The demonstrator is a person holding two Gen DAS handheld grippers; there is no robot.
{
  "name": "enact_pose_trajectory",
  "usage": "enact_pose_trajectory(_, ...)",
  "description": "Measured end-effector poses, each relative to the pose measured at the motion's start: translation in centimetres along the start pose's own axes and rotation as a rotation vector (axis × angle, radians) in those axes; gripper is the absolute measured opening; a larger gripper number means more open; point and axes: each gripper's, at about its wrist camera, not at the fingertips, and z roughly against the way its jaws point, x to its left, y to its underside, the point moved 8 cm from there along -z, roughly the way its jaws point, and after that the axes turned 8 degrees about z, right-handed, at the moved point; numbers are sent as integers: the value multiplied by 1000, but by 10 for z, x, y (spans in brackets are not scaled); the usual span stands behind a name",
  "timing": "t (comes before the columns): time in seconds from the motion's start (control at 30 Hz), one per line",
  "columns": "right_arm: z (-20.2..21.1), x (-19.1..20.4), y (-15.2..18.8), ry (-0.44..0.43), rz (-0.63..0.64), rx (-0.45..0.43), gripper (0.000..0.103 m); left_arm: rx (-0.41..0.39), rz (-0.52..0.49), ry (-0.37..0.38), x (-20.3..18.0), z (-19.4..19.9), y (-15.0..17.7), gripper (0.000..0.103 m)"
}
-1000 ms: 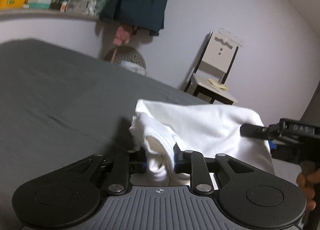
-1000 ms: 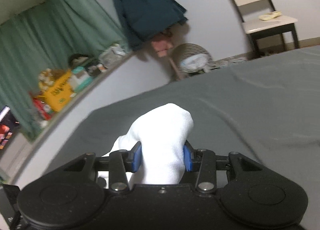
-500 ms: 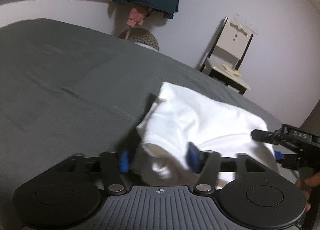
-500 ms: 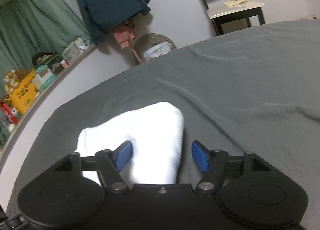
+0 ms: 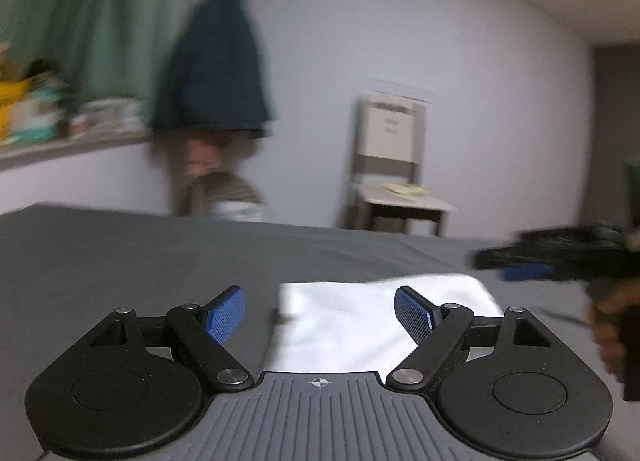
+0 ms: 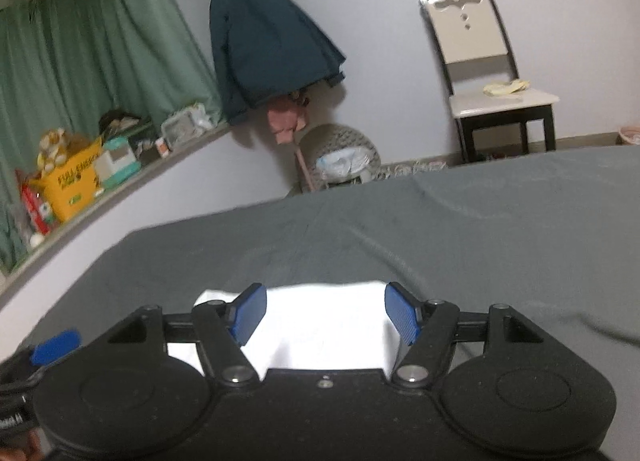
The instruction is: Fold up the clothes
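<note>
A folded white garment lies flat on the grey bed sheet. My left gripper hovers just short of it, open, blue pads spread wide with nothing between them. In the left wrist view the right gripper shows blurred at the right edge, held by a hand. In the right wrist view the same white garment rests on the grey sheet under my right gripper, which is open and above the cloth. One blue pad of the left gripper peeks in at the lower left.
A dark blue jacket hangs on the wall beside green curtains. A ledge holds a yellow box and clutter. A chair and a wicker basket stand past the bed's far edge.
Both grippers let go of the white garment and opened wide. They drew back and levelled out, leaving the cloth lying folded on the sheet.
</note>
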Motion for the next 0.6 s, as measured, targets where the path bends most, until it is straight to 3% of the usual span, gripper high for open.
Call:
enact_pose_trajectory(0.17,0,12,-4,-38,57,-35,63,96,-87,75,-34,-28,23,83)
enact_pose_trajectory(0.33,-8,17,1,-19,107,-26,65,203,-35,-15,-12,-36,51,83)
enact_pose_trajectory(0.47,-9,21,5,35,150,-20,65,204,11,-33,7,-22,50,83)
enact_pose_trajectory(0.6,6,32,2,86,171,-78,65,188,21,-90,21,-5,40,83)
